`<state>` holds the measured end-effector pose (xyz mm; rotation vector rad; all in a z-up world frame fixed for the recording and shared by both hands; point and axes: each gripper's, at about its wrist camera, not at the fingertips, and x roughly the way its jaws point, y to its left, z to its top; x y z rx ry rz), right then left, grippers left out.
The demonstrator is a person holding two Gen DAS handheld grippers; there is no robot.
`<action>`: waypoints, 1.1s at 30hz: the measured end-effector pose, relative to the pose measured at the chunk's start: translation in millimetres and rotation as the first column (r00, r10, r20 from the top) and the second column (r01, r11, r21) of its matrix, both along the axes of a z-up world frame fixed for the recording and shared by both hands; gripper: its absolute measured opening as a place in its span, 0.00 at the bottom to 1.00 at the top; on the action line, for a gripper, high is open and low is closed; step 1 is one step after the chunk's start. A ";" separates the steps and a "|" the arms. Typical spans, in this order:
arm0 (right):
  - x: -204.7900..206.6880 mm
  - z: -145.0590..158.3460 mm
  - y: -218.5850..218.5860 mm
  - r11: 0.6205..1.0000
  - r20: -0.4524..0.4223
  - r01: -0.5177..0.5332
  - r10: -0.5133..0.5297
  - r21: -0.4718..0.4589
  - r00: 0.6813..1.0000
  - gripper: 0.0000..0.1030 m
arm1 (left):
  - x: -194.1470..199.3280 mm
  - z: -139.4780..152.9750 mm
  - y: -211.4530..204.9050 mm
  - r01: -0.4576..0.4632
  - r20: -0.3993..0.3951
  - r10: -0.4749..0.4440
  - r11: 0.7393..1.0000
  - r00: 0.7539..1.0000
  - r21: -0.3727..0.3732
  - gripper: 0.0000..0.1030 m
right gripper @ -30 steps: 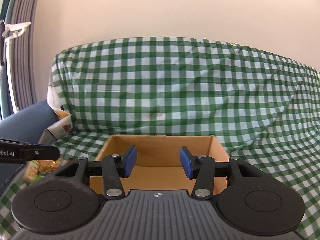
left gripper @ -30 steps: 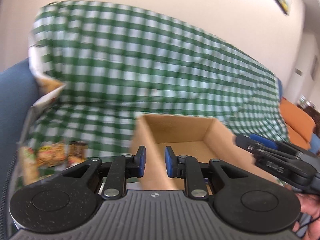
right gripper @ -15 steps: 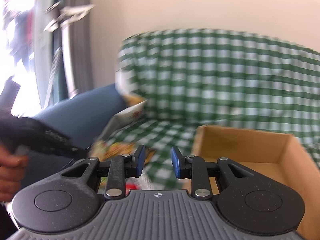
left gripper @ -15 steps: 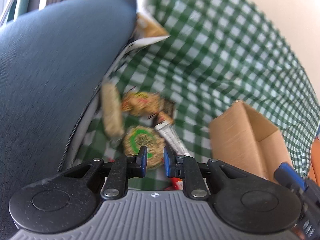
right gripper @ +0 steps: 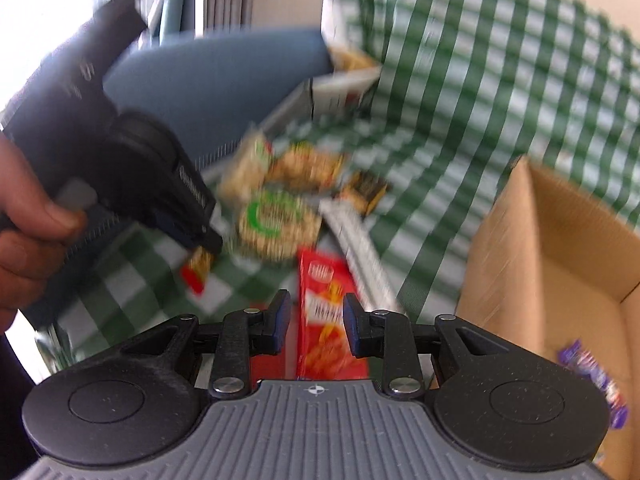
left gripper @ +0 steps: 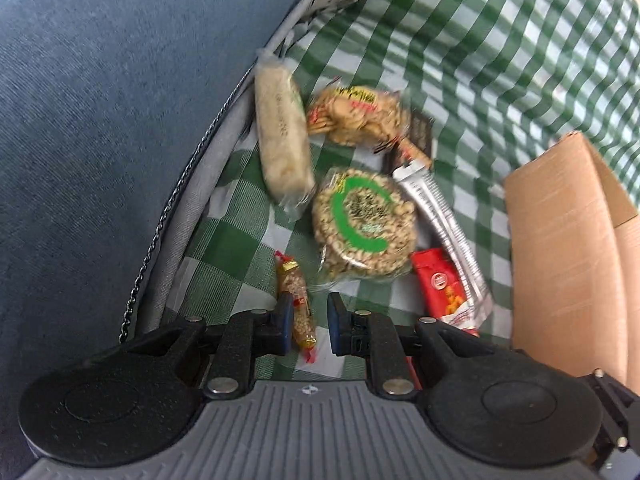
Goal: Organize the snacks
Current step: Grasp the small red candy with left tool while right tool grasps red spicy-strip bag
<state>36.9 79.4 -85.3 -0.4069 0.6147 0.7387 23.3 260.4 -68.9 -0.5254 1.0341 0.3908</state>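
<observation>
Small peanut packet [left gripper: 298, 308] lying on the green checked cloth [left gripper: 460, 52], long axis running near to far, near end between the tips of the left gripper [left gripper: 307, 330]; gold-and-red twisted ends just readable, contents blurred. Left gripper released, jaws parted on either side of the packet, not visibly pressing it. Same packet in the right wrist view [right gripper: 198, 268] half hidden behind the left gripper's tips [right gripper: 204, 236], smeared by motion.

Just beyond: round peanut disc with green ring [left gripper: 362, 222], flat on the cloth. To its left, pale rice bar [left gripper: 282, 132], long axis near to far, beside the blue sofa arm [left gripper: 100, 120]. Farther still, a crumpled nut bag [left gripper: 356, 114], lettering unreadable. To the right, silver wrapped bar [left gripper: 444, 236] slanting near-right, overlapping the red cracker packet [left gripper: 444, 288], whose near end is cut off by the gripper body.

In the right wrist view, red cracker packet [right gripper: 330, 320] lengthwise near to far, framed by the right gripper [right gripper: 314, 322]; released, jaws apart, contact impossible to tell. Cardboard box [right gripper: 560, 264] at right, open, a purple wrapper [right gripper: 596, 380] inside, blurred and partly cut off.
</observation>
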 end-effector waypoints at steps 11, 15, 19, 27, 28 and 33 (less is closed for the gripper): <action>9.1 -26.5 10.4 0.995 -0.065 -0.019 0.012 -0.099 0.998 0.08 | 5.2 -9.1 -2.1 0.036 -0.053 -0.034 0.998 0.998 0.043 0.17; -1.2 -20.1 11.1 0.993 -0.027 -0.079 0.077 -0.091 0.997 0.00 | 2.3 -2.0 -3.8 0.039 -0.022 -0.038 0.998 0.999 0.041 0.14; -24.0 -12.2 9.2 0.980 -0.004 -0.184 0.185 -0.074 0.983 0.00 | -2.4 4.1 -5.9 0.065 0.007 -0.065 0.998 0.998 0.013 0.11; -9.1 -5.3 7.2 0.999 0.002 -0.029 0.029 -0.027 1.000 0.26 | -2.5 1.0 -19.3 0.165 0.005 -0.165 0.986 0.986 -0.032 0.06; -2.7 -6.8 6.7 1.000 -0.008 -0.009 0.009 -0.019 1.000 0.30 | -2.2 0.7 -20.1 0.171 0.001 -0.172 0.985 0.985 -0.030 0.06; 14.0 -20.8 17.1 0.997 -0.059 0.030 -0.034 -0.066 0.998 0.32 | -0.1 -1.4 -19.7 0.187 0.007 -0.187 0.982 0.982 -0.037 0.10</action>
